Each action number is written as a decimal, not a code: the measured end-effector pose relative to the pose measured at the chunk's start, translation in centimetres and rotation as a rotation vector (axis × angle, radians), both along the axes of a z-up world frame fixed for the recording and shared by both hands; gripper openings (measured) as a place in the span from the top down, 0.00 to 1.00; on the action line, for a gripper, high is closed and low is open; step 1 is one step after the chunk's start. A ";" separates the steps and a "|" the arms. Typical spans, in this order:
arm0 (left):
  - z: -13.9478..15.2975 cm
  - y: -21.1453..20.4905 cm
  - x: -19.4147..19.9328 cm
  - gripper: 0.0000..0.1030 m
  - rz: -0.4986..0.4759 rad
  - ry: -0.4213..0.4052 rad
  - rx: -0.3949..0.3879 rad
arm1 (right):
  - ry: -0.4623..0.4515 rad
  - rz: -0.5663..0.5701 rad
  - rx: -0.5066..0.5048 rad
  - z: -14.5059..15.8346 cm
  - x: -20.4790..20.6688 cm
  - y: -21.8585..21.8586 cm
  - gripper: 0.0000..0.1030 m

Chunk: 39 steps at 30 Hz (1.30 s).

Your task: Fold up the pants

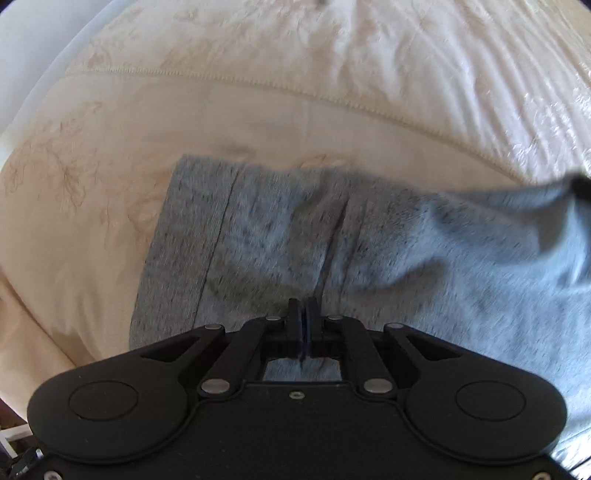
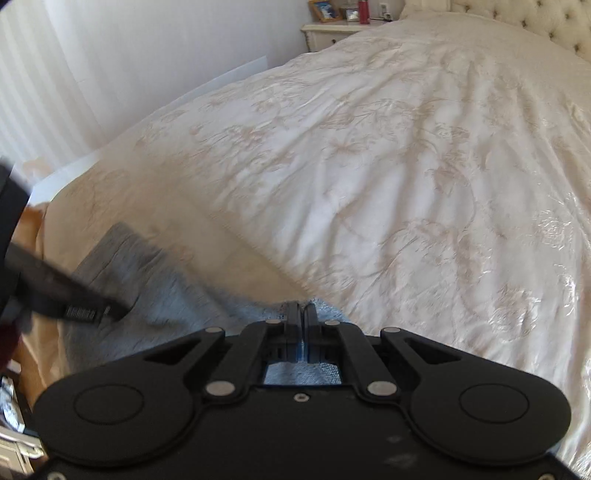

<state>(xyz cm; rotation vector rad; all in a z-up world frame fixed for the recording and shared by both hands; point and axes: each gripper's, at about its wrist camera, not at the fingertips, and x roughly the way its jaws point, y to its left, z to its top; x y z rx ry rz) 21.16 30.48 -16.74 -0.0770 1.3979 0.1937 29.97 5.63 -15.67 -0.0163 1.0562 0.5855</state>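
Note:
Grey pants lie spread on a cream embroidered bedspread, with the cuffed end to the left. My left gripper points down at them, its fingers pressed together on a pinch of the grey cloth where a crease runs up. At the right edge the pants rise to a dark tip, my right gripper. In the right wrist view my right gripper is shut with grey pants cloth at and under its fingertips. The left gripper's blurred dark finger crosses the pants at the left.
The bedspread stretches far ahead and to the right. A nightstand with a picture frame and a red bottle stands at the bed's far corner, beside a tufted headboard. A white curtain hangs left of the bed.

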 end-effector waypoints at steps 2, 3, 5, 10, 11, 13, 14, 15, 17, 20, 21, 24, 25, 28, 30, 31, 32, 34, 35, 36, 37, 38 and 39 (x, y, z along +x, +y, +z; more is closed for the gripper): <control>-0.3 0.2 -1.4 0.87 0.003 -0.018 -0.012 | 0.077 -0.011 0.001 -1.7 2.3 -0.1 0.98; -0.2 0.2 -1.7 0.87 0.002 -0.024 -0.011 | 0.094 -0.002 -0.012 -2.6 2.8 0.1 0.98; 0.1 0.1 -2.2 0.87 0.004 -0.027 -0.005 | 0.126 0.026 -0.051 -4.4 3.2 0.8 0.98; 0.2 0.2 -3.2 0.87 -0.009 -0.026 -0.001 | 0.205 -0.060 -0.015 -6.4 4.0 0.4 0.98; 0.3 0.1 -3.2 0.87 -0.019 -0.020 0.002 | 0.214 -0.073 -0.008 -6.5 4.2 0.3 0.98; 1.0 -0.3 -3.0 0.89 -0.046 -0.006 0.008 | 0.221 -0.088 -0.002 -6.5 4.2 0.0 0.98; 2.0 -0.7 -2.4 0.89 -0.060 -0.017 0.001 | 0.221 -0.091 -0.002 -6.5 4.2 0.0 0.98; 3.0 -0.8 -2.1 0.89 -0.072 -0.053 -0.025 | 0.220 -0.095 -0.004 -6.5 4.2 0.0 0.98; 5.3 -1.3 -0.5 0.88 -0.107 -0.138 -0.065 | 0.221 -0.111 -0.002 -6.5 4.1 0.0 0.98; 6.3 -2.6 2.6 0.88 -0.170 -0.201 -0.092 | 0.224 -0.136 0.002 -6.6 4.0 0.1 0.98; 6.1 -2.7 3.4 0.88 -0.182 -0.208 -0.104 | 0.227 -0.146 0.004 -6.6 4.0 0.2 0.97; 4.0 -3.5 5.1 0.88 -0.195 -0.182 -0.082 | 0.221 -0.161 -0.002 -6.5 4.1 0.2 0.97; 2.8 -3.1 5.4 0.88 -0.184 -0.153 -0.069 | 0.219 -0.166 -0.006 -6.4 4.2 0.2 0.97; -0.8 -1.5 4.9 0.88 -0.110 -0.035 -0.025 | 0.216 -0.186 -0.013 -6.5 4.4 0.5 0.97; -0.9 -0.4 4.0 0.88 -0.094 -0.069 -0.073 | 0.217 -0.198 -0.020 -6.8 5.0 1.2 0.96; -0.6 -0.2 3.8 0.88 -0.096 -0.074 -0.081 | 0.215 -0.199 -0.026 -6.8 5.2 1.6 0.96; -0.2 -0.2 3.6 0.88 -0.104 -0.074 -0.083 | 0.211 -0.201 -0.030 -6.7 5.1 1.7 0.95; 0.7 -0.1 3.2 0.88 -0.124 -0.090 -0.068 | 0.167 -0.227 -0.038 -5.6 4.6 1.8 0.87; 1.4 -0.1 2.8 0.88 -0.138 -0.107 -0.049 | 0.126 -0.245 -0.050 -4.7 4.0 1.8 0.84; 2.1 0.0 2.3 0.88 -0.151 -0.126 -0.037 | 0.079 -0.256 -0.055 -3.5 3.1 1.7 0.84; 2.6 0.2 1.8 0.88 -0.159 -0.142 -0.034 | 0.058 -0.257 -0.044 -2.7 2.3 1.8 0.82; 3.2 0.7 1.2 0.88 -0.163 -0.153 -0.037 | 0.057 -0.257 -0.025 -2.1 1.5 1.9 0.82; 3.5 1.0 0.6 0.88 -0.164 -0.160 -0.047 | 0.068 -0.250 0.004 -1.6 0.5 2.1 0.82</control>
